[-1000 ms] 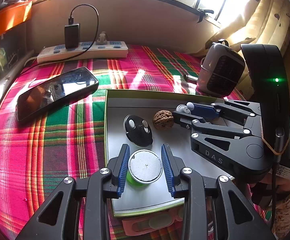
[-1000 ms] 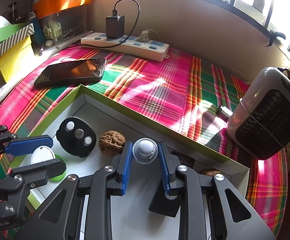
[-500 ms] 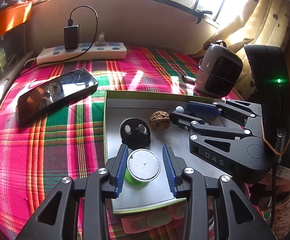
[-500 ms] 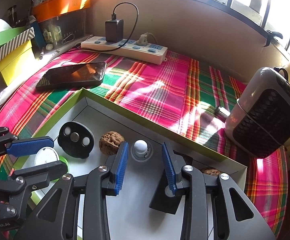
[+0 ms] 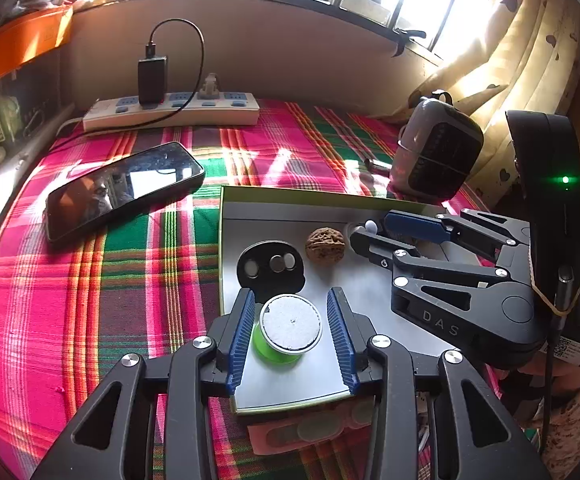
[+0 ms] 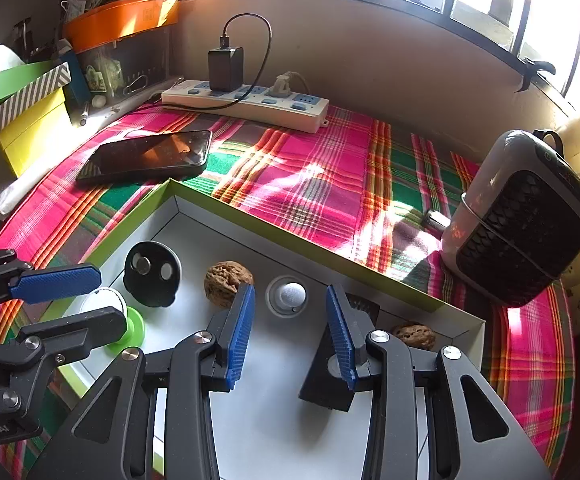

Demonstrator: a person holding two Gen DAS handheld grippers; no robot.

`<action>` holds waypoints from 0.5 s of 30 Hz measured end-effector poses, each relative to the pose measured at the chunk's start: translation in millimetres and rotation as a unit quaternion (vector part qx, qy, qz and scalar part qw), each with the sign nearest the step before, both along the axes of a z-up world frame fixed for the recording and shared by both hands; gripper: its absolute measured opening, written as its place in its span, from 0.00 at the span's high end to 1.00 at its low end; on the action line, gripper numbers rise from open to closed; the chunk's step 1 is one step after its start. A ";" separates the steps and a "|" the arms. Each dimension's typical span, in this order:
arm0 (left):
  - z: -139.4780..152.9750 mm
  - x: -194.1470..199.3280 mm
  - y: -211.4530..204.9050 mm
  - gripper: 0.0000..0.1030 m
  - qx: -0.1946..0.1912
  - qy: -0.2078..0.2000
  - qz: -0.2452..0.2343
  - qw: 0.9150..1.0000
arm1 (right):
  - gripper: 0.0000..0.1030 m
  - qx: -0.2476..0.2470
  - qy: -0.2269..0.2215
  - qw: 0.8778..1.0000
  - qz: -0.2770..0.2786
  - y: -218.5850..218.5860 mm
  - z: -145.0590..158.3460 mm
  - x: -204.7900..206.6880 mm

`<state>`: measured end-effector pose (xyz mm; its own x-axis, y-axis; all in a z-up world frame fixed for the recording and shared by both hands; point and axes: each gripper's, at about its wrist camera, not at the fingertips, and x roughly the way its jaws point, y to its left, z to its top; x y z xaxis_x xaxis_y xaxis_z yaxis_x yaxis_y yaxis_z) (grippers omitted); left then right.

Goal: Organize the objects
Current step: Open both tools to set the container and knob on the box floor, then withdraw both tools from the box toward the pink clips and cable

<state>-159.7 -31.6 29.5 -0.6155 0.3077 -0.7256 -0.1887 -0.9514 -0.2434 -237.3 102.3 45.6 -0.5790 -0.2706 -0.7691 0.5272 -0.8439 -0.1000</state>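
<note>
A green-rimmed box lid [image 5: 290, 195] [image 6: 302, 236] lies on the plaid cloth and holds small things. My left gripper [image 5: 292, 326] is open around a green cup with a white lid [image 5: 290, 328], its pads apart from the cup. The cup also shows in the right wrist view [image 6: 129, 326]. My right gripper [image 6: 290, 320] is open and empty, with a small white round cap [image 6: 287, 295] on the lid floor just ahead of it. A black disc [image 5: 270, 267] [image 6: 153, 273] and a walnut [image 5: 325, 243] [image 6: 227, 281] lie between them.
A phone [image 5: 123, 188] lies left of the box lid. A power strip [image 5: 171, 111] with a charger is at the back. A small heater [image 6: 524, 216] stands at the right. A second walnut [image 6: 414, 334] and a black block [image 6: 326, 376] are in the lid. Boxes [image 6: 25, 120] stack at far left.
My right gripper opened, let go of the white cap and pulled back from it. My left gripper opened wider around the green cup and drew back a little.
</note>
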 end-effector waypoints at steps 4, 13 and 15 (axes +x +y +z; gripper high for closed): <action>3.0 4.7 -2.2 0.65 0.002 0.005 0.000 1.000 | 0.63 -0.001 0.004 1.000 -0.001 0.8 2.5 5.7; 11.1 19.0 -12.8 0.65 0.007 0.016 0.005 1.000 | 0.63 -0.014 0.014 1.000 -0.008 7.7 11.7 19.6; 11.6 22.1 -15.1 0.64 0.008 0.017 0.008 1.000 | 0.63 -0.017 0.015 1.000 -0.010 8.8 13.4 23.2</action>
